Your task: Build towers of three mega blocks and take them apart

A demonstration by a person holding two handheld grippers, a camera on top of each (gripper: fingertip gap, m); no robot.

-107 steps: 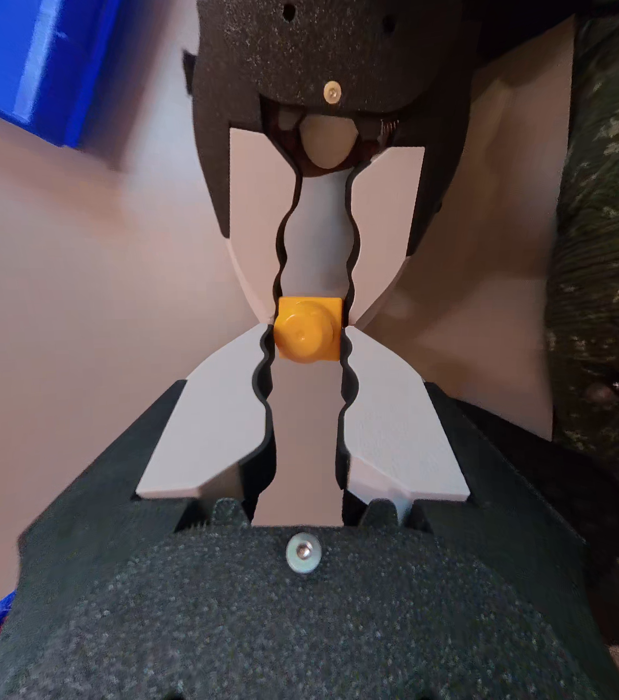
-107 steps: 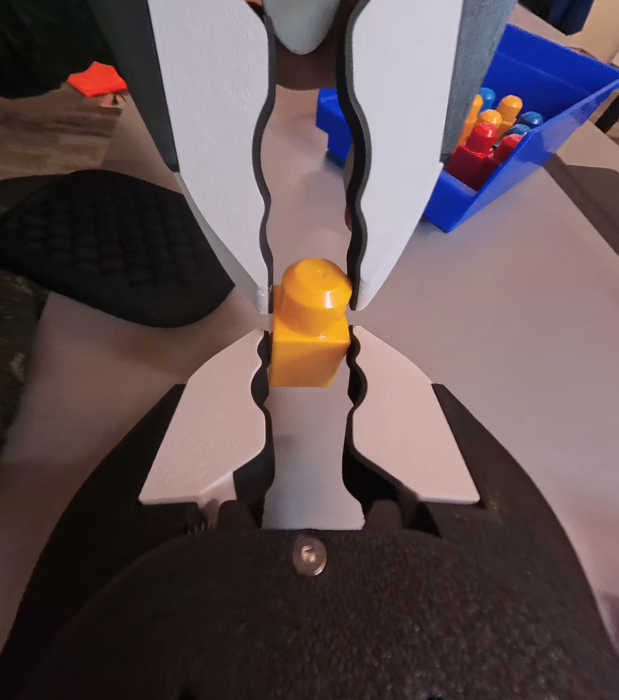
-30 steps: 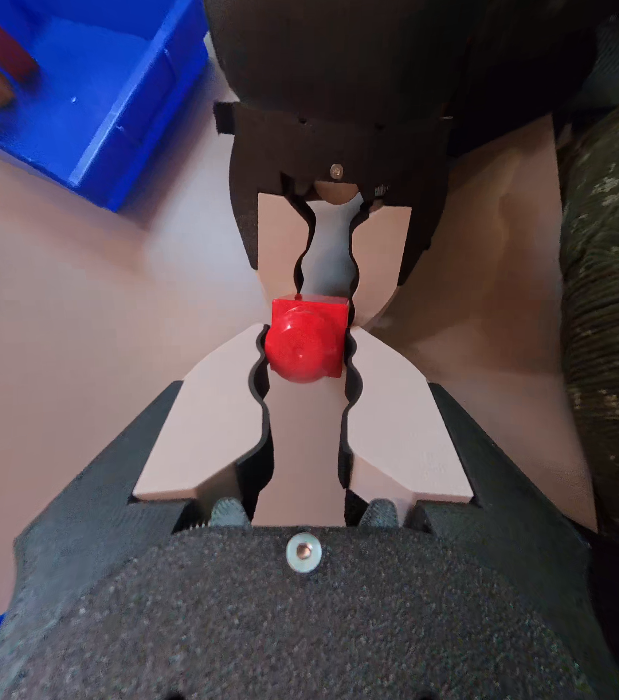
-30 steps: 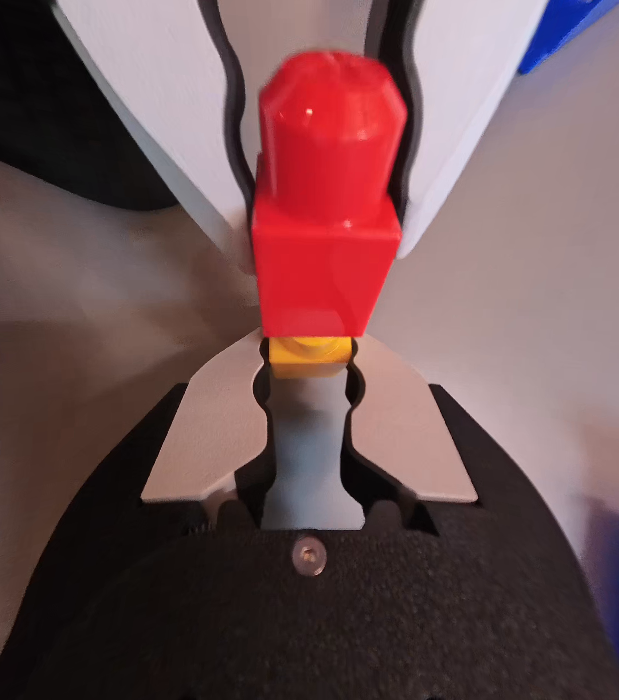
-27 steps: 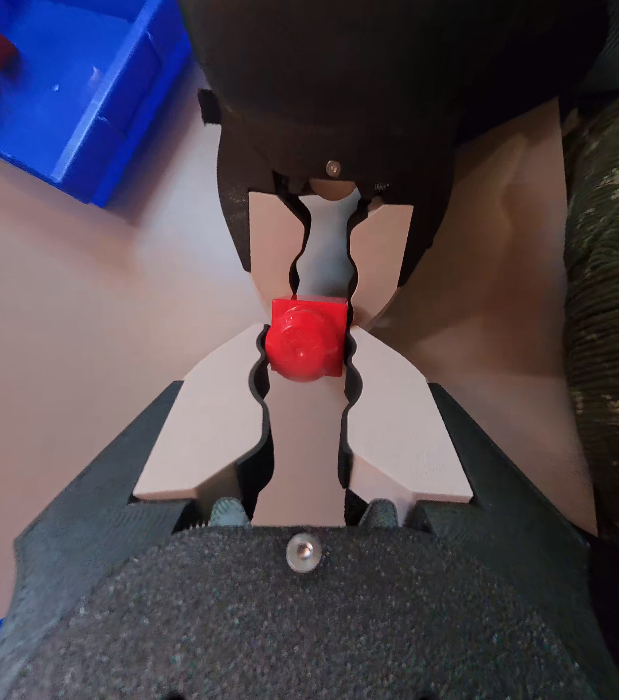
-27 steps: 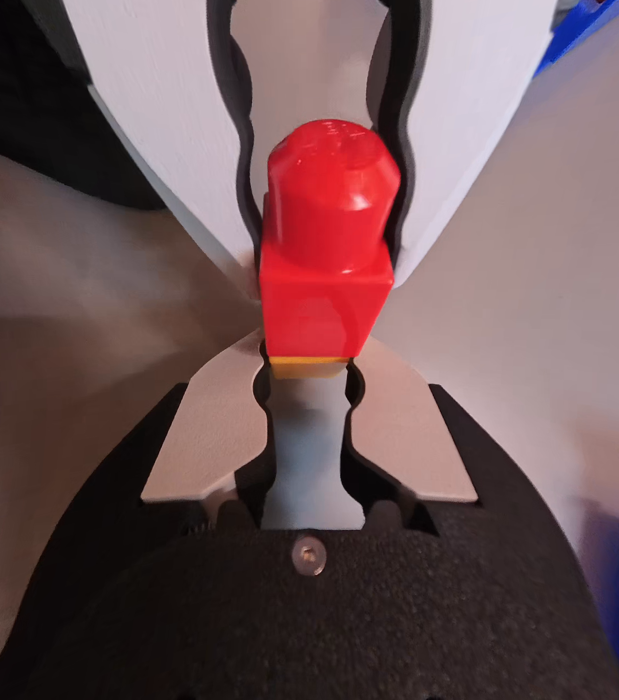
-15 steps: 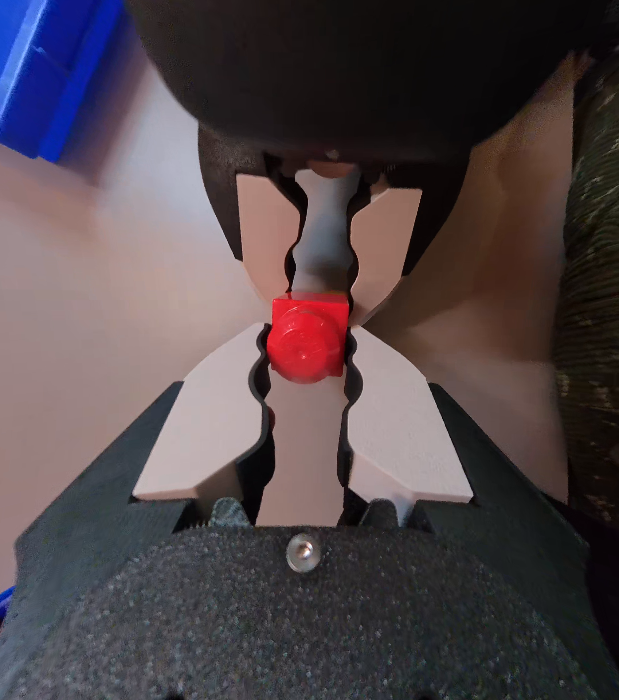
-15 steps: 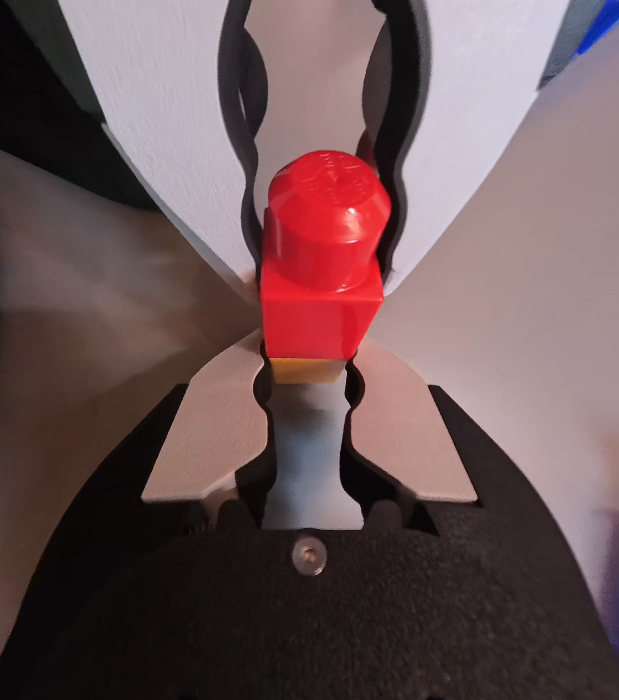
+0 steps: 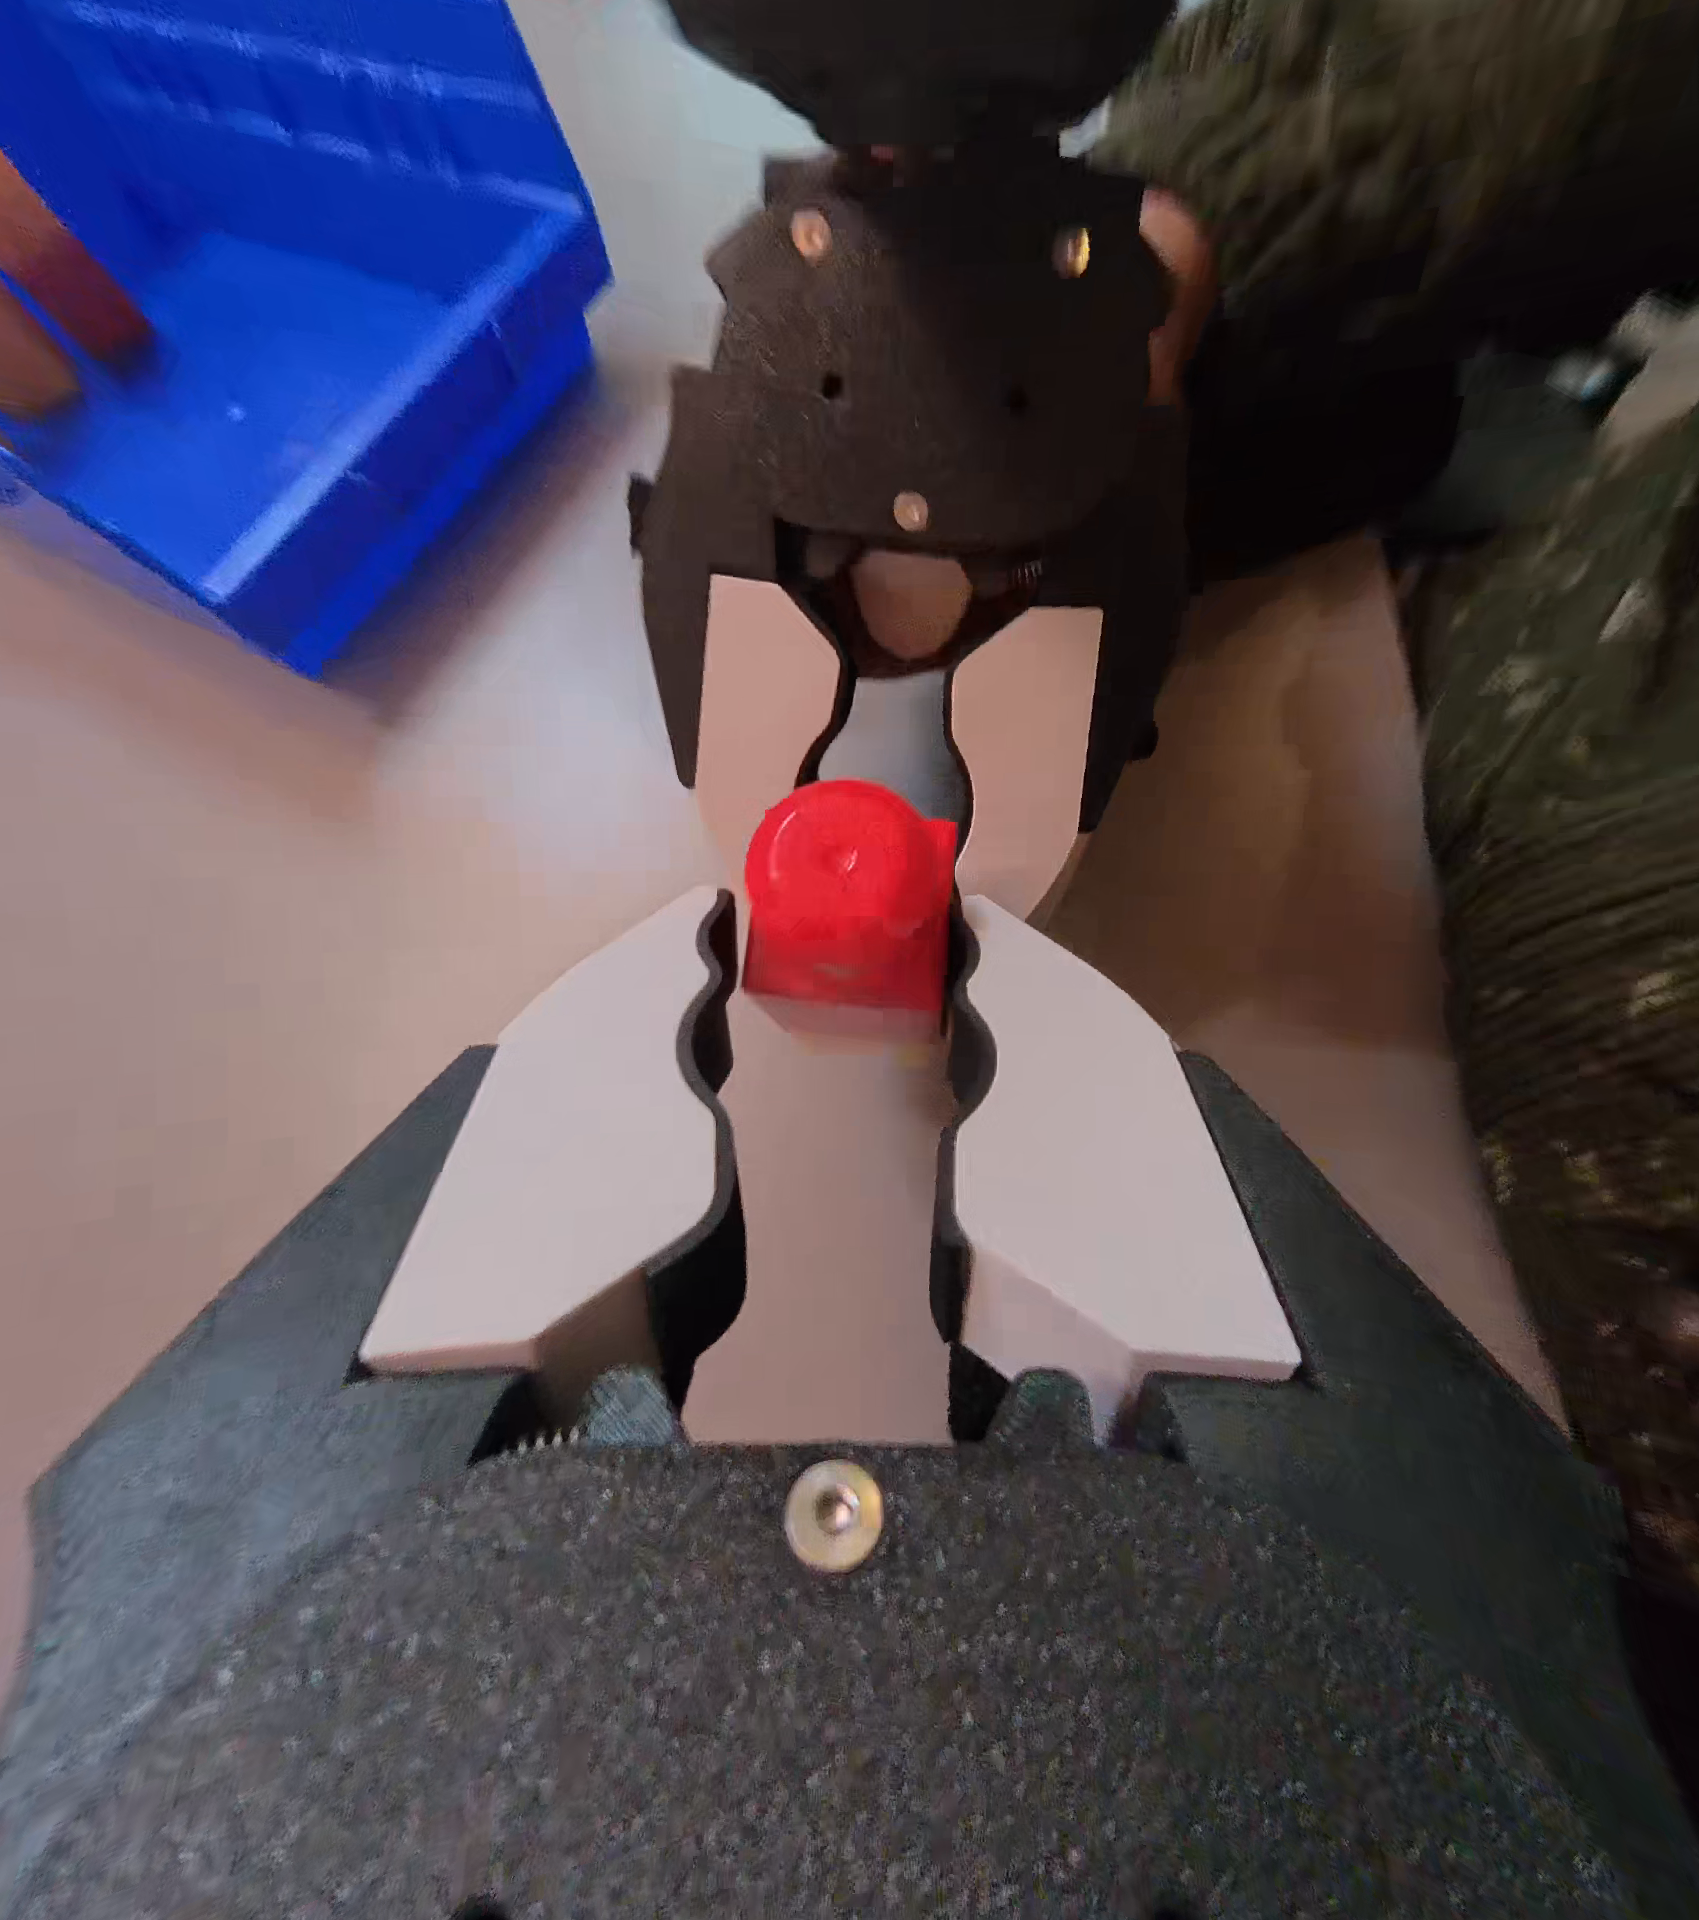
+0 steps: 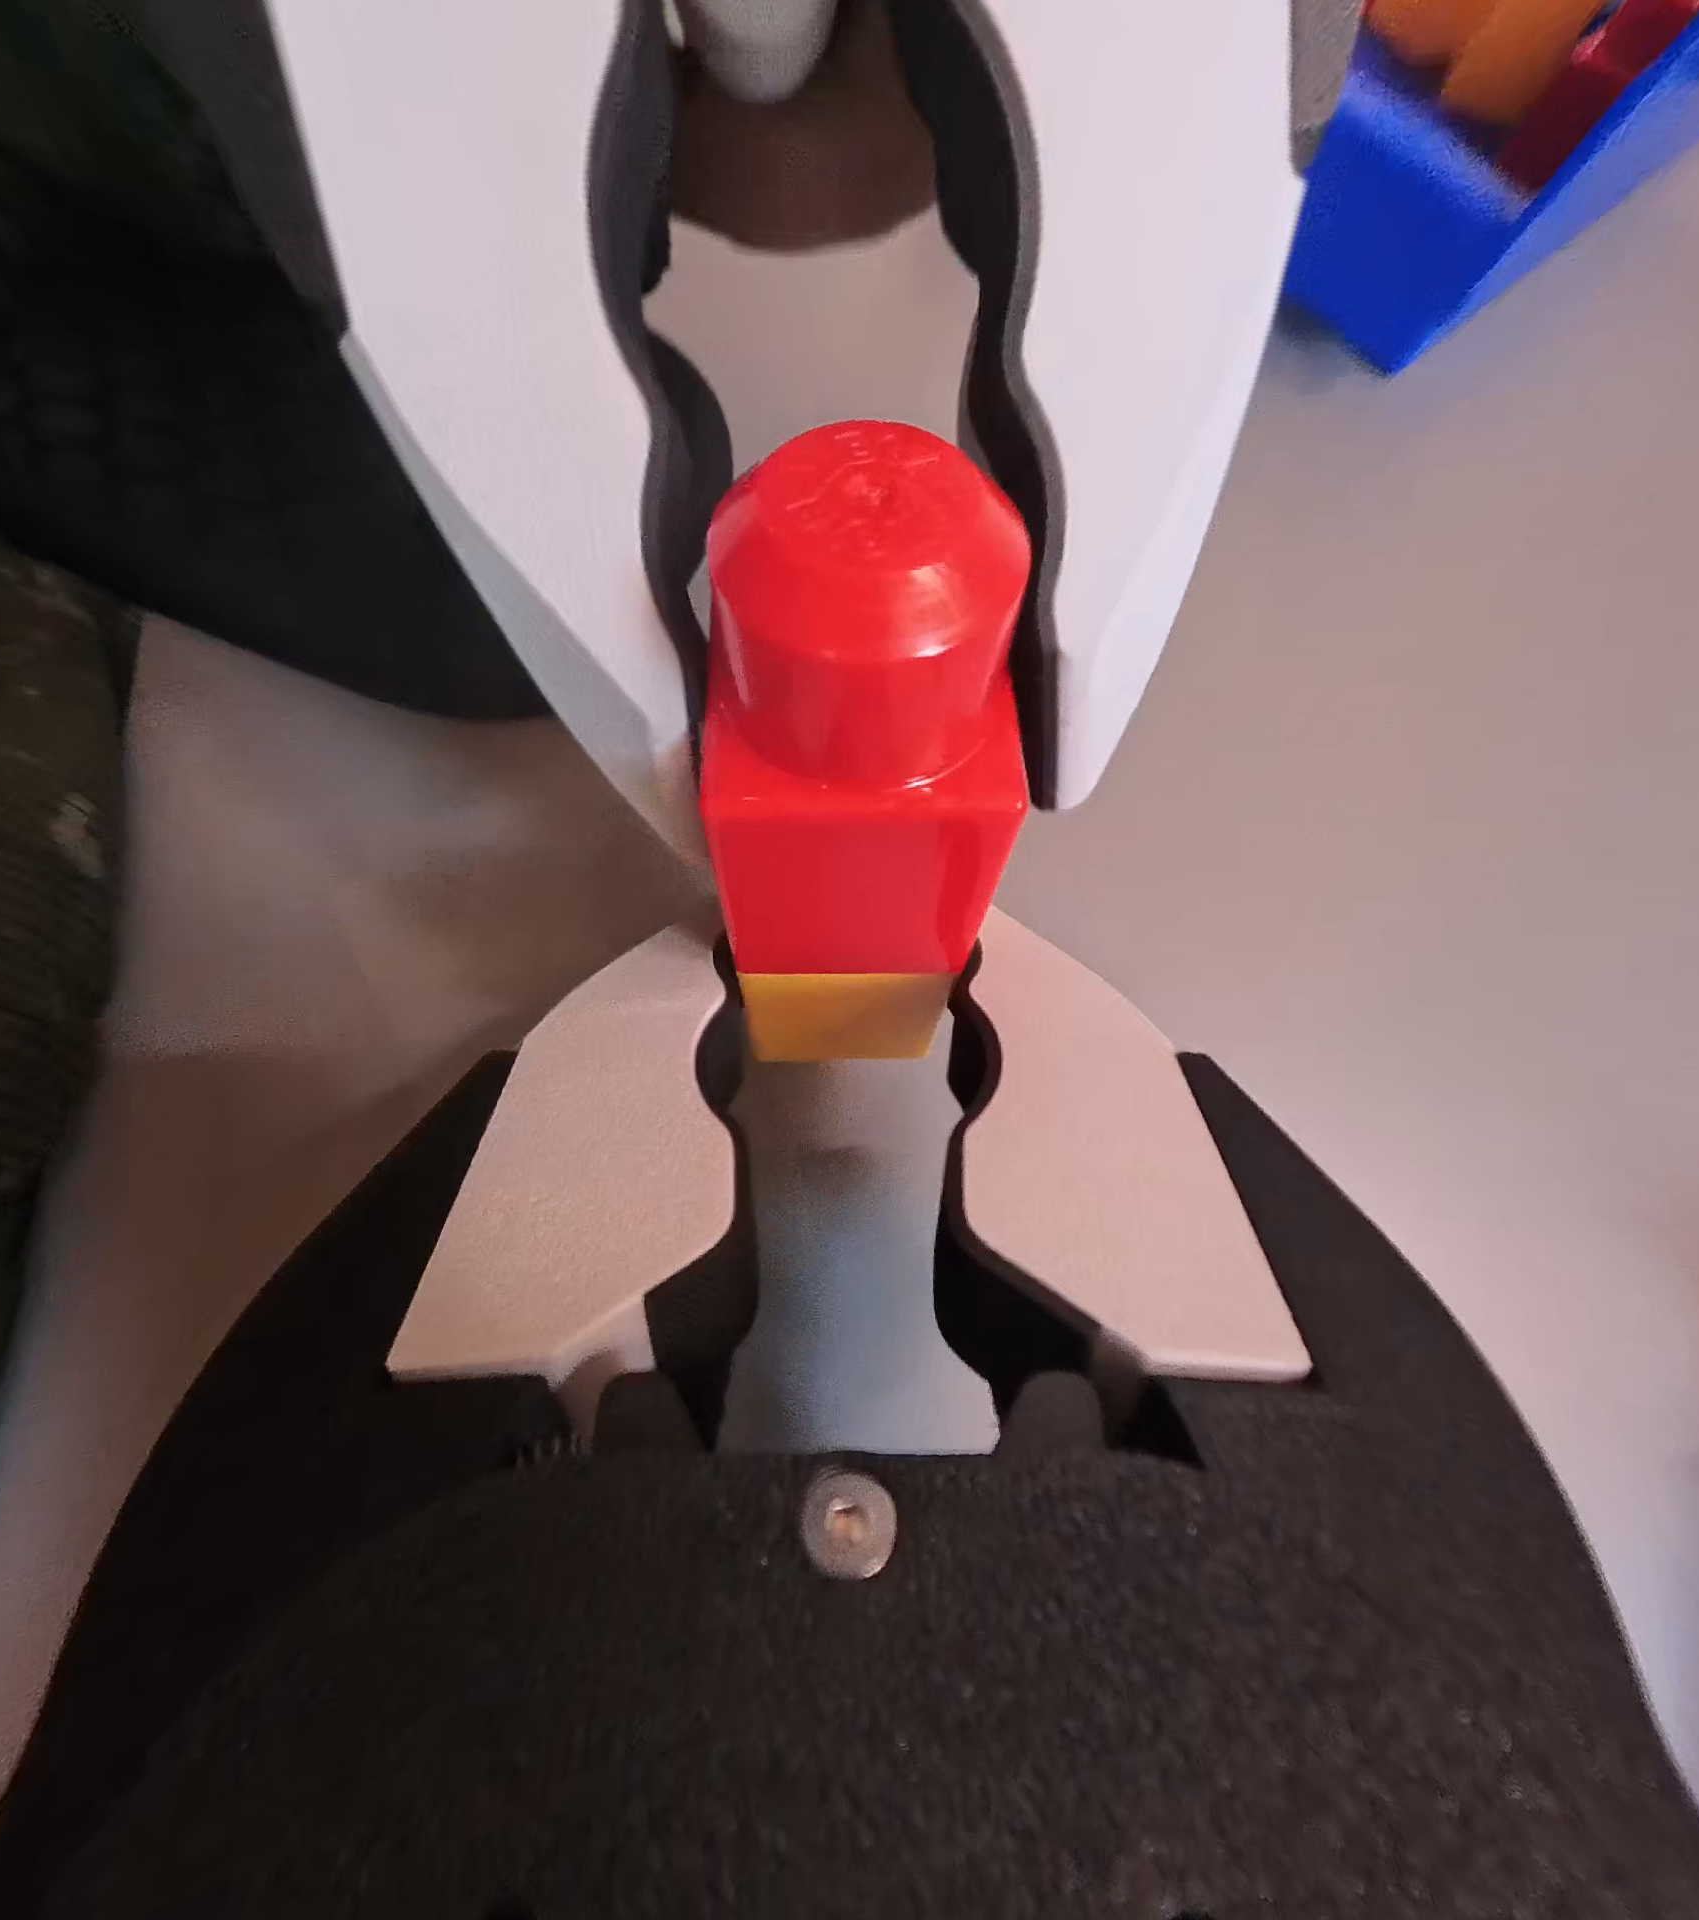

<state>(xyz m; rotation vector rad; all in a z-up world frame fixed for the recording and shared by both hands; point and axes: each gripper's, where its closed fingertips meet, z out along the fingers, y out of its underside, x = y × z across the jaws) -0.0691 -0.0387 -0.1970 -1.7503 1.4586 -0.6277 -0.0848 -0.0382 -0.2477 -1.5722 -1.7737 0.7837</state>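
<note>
Holding a light, stiff, slick two-block stack, my right gripper [image 10: 845, 997] is clamped on the yellow block [image 10: 840, 1016] while my left gripper [image 9: 840, 961] pinches the red block [image 10: 860, 769] pressed on top.

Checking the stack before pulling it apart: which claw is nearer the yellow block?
Right. The right claw clamps the yellow block itself; the left claw grips the red block stacked on it.

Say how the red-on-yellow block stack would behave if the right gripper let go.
The red block on the yellow block looks rigid. The stack is narrow and tall, so probably tippy. The right gripper pinches only the yellow base.
</note>
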